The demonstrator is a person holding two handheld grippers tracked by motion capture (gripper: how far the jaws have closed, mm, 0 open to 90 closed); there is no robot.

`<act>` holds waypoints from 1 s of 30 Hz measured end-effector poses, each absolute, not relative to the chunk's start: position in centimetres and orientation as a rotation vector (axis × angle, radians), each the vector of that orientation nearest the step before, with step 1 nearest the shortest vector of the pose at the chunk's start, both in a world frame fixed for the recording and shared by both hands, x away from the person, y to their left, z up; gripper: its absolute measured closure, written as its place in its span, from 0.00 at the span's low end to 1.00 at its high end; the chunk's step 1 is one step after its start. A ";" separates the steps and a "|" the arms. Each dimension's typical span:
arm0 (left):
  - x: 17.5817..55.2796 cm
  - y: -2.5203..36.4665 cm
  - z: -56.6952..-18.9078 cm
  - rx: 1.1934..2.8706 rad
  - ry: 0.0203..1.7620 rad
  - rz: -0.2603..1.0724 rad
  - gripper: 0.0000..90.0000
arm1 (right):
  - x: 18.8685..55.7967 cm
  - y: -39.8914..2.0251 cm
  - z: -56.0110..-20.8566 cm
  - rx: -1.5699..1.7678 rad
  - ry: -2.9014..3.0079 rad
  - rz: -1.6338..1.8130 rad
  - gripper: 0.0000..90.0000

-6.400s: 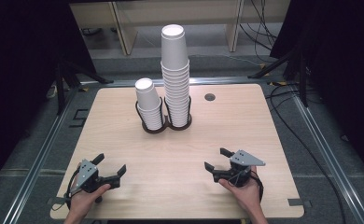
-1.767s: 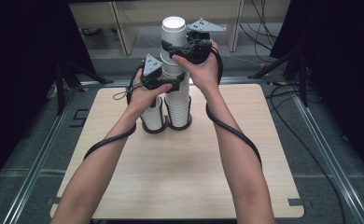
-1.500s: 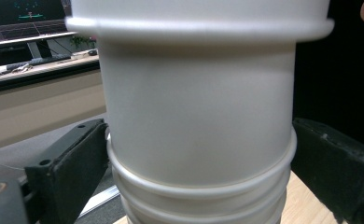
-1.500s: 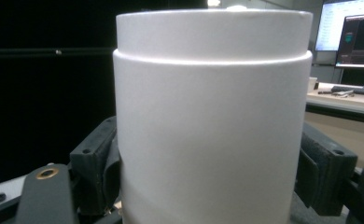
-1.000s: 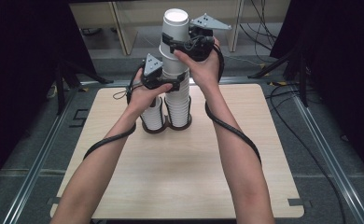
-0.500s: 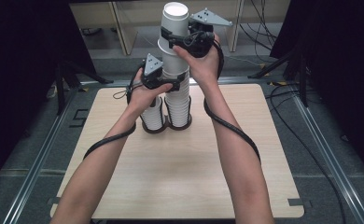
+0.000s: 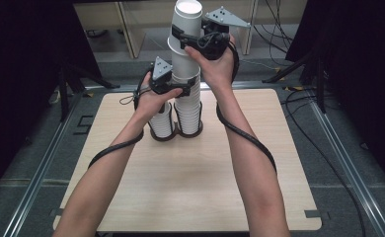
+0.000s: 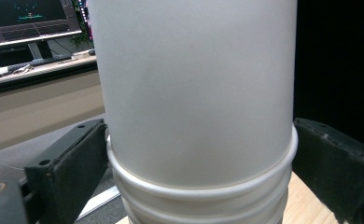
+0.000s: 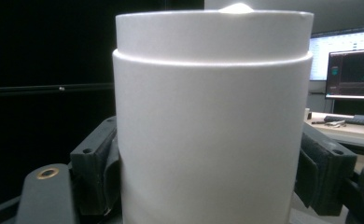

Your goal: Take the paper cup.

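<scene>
Upper cups being separated from the tall stack near the table's far edge.

Left gripper (image 7: 180, 90) is clamped on the tall stack (image 7: 188, 111), pinning the lower cups in the black holder (image 7: 175, 134) so they stay seated. Right gripper (image 7: 193, 42) is clamped on the upper cups (image 7: 184, 47), now raised and tilted left; half a second earlier they sat lower. The short stack (image 7: 162, 123) stands just beside, untouched. Table (image 7: 190, 173) otherwise unchanged.
</scene>
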State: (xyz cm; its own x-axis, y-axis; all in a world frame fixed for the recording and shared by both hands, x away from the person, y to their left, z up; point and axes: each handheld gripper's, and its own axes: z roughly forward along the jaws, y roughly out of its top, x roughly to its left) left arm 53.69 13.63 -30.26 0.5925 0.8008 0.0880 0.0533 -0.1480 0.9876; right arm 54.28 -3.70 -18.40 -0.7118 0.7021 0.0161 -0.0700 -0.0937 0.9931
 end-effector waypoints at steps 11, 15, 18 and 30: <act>53.7 13.6 -30.3 1.603 0.732 0.763 0.06 | 53.8 -4.2 -17.9 0.704 1.613 1.878 0.24; 53.7 13.7 -30.2 1.615 0.728 0.767 0.05 | 53.4 -4.4 -17.8 0.705 1.612 1.888 0.24; 53.7 13.8 -30.2 1.634 0.721 0.778 0.05 | 53.3 -4.6 -17.7 0.701 1.603 1.889 0.24; 53.7 13.6 -30.2 1.597 0.728 0.756 0.05 | 52.2 -5.6 -17.8 0.698 1.586 1.890 0.24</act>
State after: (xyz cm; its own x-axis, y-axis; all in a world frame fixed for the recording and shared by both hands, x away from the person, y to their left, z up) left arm 53.68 13.57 -30.24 0.5978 0.7975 0.0815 0.0520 -0.1400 0.9888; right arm 52.16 -5.59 -17.78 -0.7016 0.7119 0.0310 -0.0932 -0.1348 0.9865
